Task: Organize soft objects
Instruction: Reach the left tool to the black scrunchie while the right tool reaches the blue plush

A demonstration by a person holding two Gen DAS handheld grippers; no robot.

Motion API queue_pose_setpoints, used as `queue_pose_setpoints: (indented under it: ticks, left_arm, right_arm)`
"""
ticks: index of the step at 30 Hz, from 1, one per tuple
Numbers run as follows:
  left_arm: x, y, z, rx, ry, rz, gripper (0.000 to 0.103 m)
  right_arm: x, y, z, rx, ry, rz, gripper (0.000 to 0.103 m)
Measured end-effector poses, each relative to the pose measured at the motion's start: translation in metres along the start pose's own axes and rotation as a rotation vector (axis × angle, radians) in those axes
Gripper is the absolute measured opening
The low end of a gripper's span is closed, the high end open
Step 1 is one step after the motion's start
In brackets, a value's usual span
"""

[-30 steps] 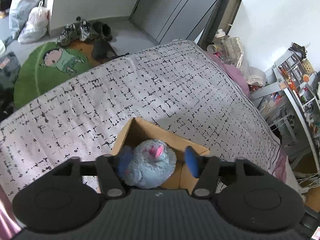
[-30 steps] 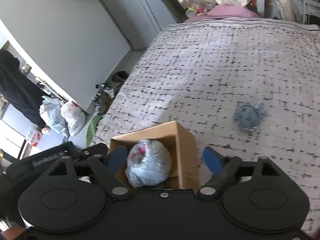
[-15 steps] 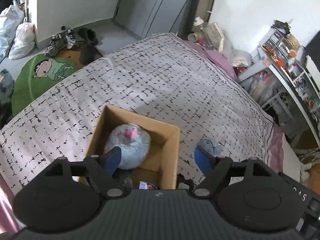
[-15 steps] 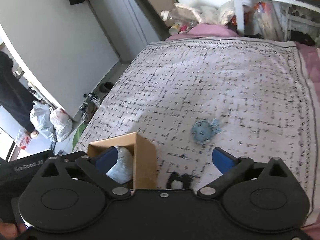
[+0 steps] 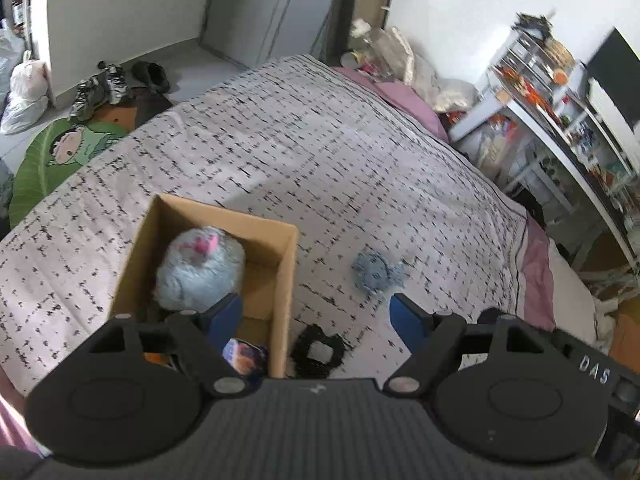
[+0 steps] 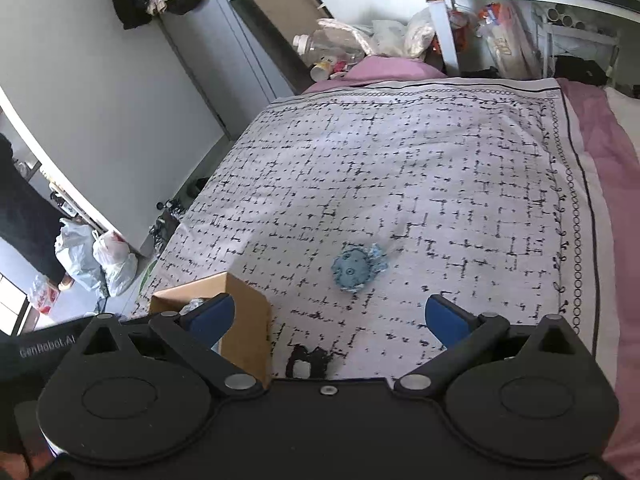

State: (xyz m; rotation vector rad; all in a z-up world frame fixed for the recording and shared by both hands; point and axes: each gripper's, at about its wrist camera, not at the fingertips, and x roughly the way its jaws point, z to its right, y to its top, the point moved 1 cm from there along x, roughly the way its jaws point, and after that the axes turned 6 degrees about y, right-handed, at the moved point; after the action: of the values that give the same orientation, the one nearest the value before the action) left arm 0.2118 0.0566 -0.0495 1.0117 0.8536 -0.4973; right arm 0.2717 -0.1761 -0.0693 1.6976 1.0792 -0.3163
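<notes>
Two tools, left tool (image 5: 316, 312) and right tool (image 6: 328, 318), are hanging apart and empty, risking snagging the bedspread (image 6: 420, 168) under the blue crochet toy (image 6: 354, 268).

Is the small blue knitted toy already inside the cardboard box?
No, the small blue knitted toy lies on the bedspread, apart from the cardboard box.

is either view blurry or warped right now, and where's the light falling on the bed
Left wrist view: shelf at right is motion-smeared, walls bow from fisheye, a bright patch lies on the bedspread beyond the cardboard box. Right wrist view: sharper; small blue toy is crisp, door edges curve.
</notes>
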Motion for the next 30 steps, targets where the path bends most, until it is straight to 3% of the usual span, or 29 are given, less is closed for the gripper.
queue_pose_setpoints:
  ticks: [10, 17, 25, 30]
  left_arm:
    - [0.011, -0.019, 0.031, 0.042, -0.003, -0.018, 0.079]
    - [0.031, -0.036, 0.051, 0.062, 0.027, -0.047, 0.078]
    - [0.057, -0.054, 0.067, 0.086, 0.056, -0.085, 0.074]
    - [0.071, -0.06, 0.075, 0.1, 0.069, -0.101, 0.065]
  right_arm:
    - [-0.008, 0.003, 0.031, 0.03, 0.048, 0.022, 0.103]
    - [0.004, -0.004, 0.058, 0.113, 0.058, -0.013, 0.102]
    - [0.012, -0.01, 0.069, 0.098, 0.034, -0.048, 0.101]
    - [0.019, -0.014, 0.08, 0.155, 0.082, -0.081, 0.095]
